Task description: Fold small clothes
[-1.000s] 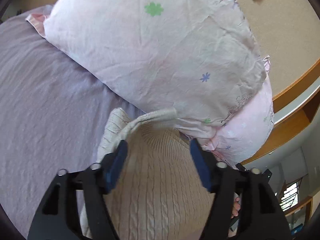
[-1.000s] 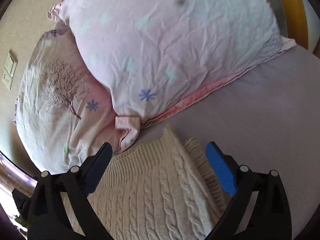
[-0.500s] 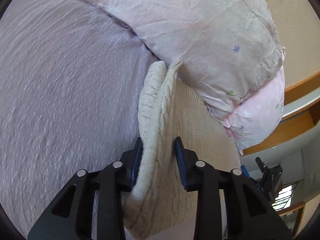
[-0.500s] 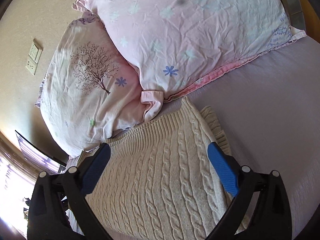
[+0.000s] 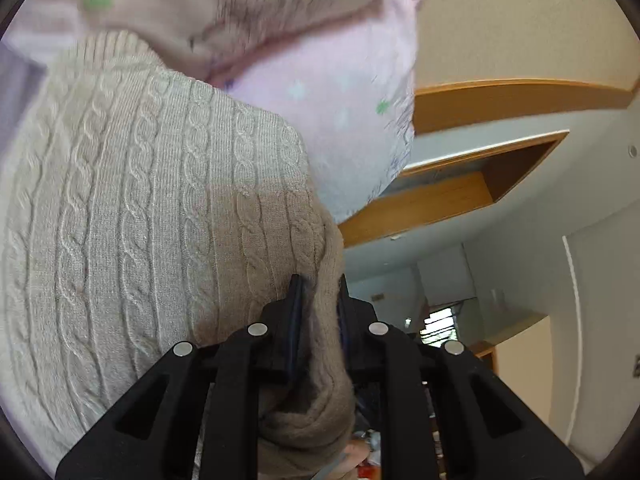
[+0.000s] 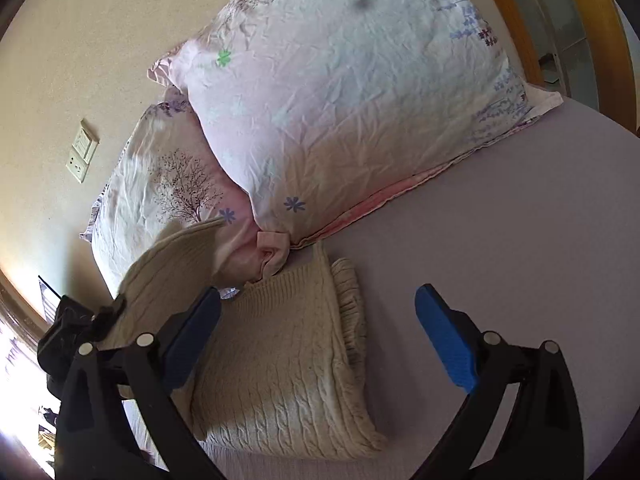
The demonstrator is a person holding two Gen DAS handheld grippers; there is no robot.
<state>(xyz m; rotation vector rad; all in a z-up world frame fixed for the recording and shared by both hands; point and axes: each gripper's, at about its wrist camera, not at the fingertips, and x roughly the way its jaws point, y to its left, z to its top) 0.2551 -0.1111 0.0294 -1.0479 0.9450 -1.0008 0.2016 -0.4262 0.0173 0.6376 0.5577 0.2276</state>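
A cream cable-knit sweater (image 6: 296, 344) lies on the lilac bed sheet (image 6: 520, 240) just below the pillows. My left gripper (image 5: 320, 304) is shut on one edge of the sweater (image 5: 152, 208) and holds that part lifted; the raised flap (image 6: 172, 264) and the left gripper (image 6: 76, 324) show at the left of the right wrist view. My right gripper (image 6: 318, 328) is open and empty, hovering above the sweater's right side.
Two pale pink flowered pillows (image 6: 360, 100) (image 6: 160, 184) lean against the beige wall behind the sweater. A wall socket (image 6: 82, 156) is on the left. A wooden bed frame (image 5: 500, 100) and the room beyond show in the left wrist view.
My left gripper has closed on the sweater's edge and lifted it, swinging toward the pillows. My right gripper has drawn back and up, staying open.
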